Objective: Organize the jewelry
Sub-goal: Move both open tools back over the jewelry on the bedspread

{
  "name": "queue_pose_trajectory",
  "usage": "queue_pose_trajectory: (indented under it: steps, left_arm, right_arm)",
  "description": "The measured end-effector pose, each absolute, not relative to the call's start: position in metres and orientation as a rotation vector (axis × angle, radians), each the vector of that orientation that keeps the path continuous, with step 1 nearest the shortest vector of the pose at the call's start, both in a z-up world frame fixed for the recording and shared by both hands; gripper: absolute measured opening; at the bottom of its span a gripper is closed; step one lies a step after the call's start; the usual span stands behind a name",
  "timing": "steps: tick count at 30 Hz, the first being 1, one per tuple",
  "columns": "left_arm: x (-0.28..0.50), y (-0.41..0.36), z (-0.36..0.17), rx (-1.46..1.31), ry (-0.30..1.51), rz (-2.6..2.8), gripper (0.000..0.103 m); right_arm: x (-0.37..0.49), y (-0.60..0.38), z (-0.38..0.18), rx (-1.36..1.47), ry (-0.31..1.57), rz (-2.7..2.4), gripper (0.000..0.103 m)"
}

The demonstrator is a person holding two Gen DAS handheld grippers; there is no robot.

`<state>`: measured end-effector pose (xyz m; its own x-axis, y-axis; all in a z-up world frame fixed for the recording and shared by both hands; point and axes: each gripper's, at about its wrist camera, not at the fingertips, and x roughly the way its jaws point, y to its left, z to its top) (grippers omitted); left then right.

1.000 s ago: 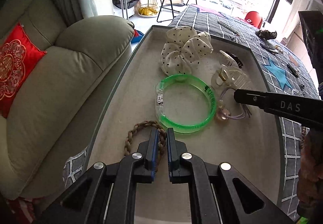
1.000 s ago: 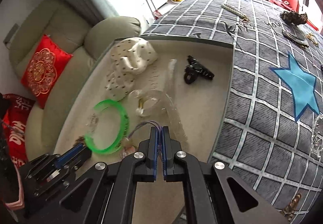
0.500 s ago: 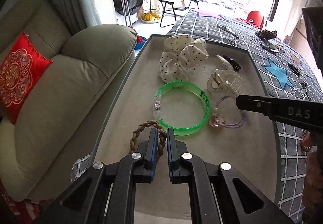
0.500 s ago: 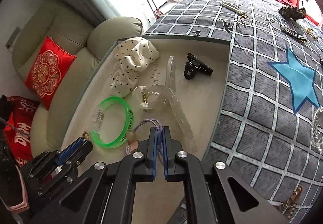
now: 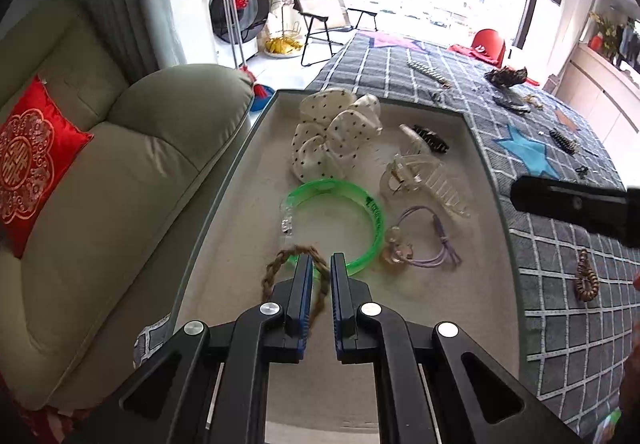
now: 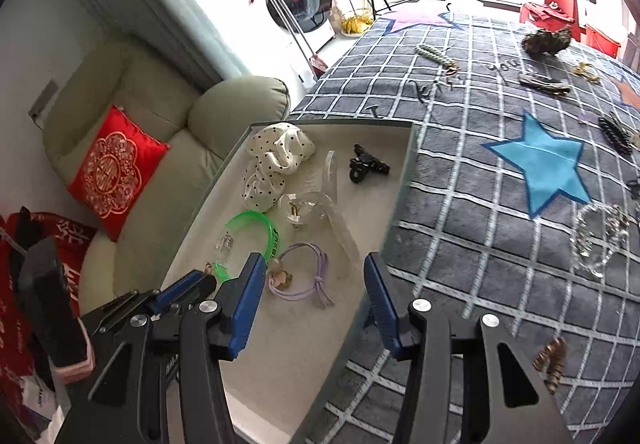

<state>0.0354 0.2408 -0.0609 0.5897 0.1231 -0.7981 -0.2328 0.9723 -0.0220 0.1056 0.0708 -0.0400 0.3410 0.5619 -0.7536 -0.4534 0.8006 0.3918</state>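
My left gripper [image 5: 320, 276] clamped on brown braided band [image 5: 276, 268] over tray [image 5: 224, 200]. My right gripper [image 6: 314, 284] opening, nothing between pads; purple hair tie [image 6: 300, 276] lies in tray below (beside green bangle [image 6: 256, 228], clear claw clip [image 6: 316, 204], polka-dot scrunchie [image 6: 276, 160]).

Your right gripper [image 6: 316, 300] is opening up, blue fingers [image 6: 248, 300] spread with nothing pinched between them. Right below the gap sits the purple hair tie [image 6: 300, 278] on the beige tray [image 6: 280, 364], loose. Next to it in the tray: the green bangle [image 6: 256, 232], a clear claw clip [image 6: 320, 204], a polka-dot scrunchie [image 6: 276, 160] and a small black clip [image 6: 366, 166]. Your left gripper [image 6: 188, 286] pokes in at lower left. More bits are scattered across the grey checked blanket [image 6: 460, 172].
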Motion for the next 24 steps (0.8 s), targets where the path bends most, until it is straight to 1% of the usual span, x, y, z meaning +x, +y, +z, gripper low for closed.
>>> queue_pose_trajectory:
  steps: [2,3,4,5,7,12,14,16,18,21,24]
  left_arm:
    - [0.034,0.24,-0.058,-0.127,0.908,0.196,0.012]
    - [0.033,0.239,-0.057,-0.126,0.904,0.193,0.047]
    - [0.032,0.239,-0.055,-0.128,0.897,0.203,0.077]
    - [0.03,0.238,-0.053,-0.132,0.877,0.222,0.102]
    - [0.025,0.236,-0.046,-0.129,0.837,0.217,0.103]
    - [0.024,0.233,-0.043,-0.113,0.841,0.222,0.103]
    - [0.023,0.23,-0.042,-0.102,0.841,0.228,0.103]
    - [0.021,0.225,-0.041,-0.087,0.843,0.232,0.103]
    - [0.018,0.219,-0.039,-0.073,0.844,0.225,0.103]
    - [0.016,0.207,-0.034,-0.063,0.85,0.203,0.103]
    - [0.016,0.193,-0.03,-0.061,0.853,0.187,0.103]
  right_arm:
    - [0.103,0.064,-0.039,0.13,1.025,0.659,0.055]
    - [0.1,0.058,-0.039,0.137,1.023,0.654,0.055]
    - [0.099,0.055,-0.039,0.142,1.021,0.651,0.055]
    - [0.097,0.051,-0.038,0.147,1.019,0.648,0.055]
    - [0.094,0.041,-0.037,0.157,1.015,0.64,0.055]
    - [0.087,0.021,-0.039,0.165,1.01,0.614,0.056]
    - [0.084,0.013,-0.041,0.161,1.011,0.599,0.058]
    - [0.081,0.003,-0.045,0.16,1.018,0.584,0.065]
    - [0.078,-0.008,-0.05,0.161,1.025,0.568,0.069]
    - [0.075,-0.024,-0.055,0.157,1.026,0.534,0.071]
    - [0.074,-0.042,-0.059,0.156,1.024,0.497,0.072]
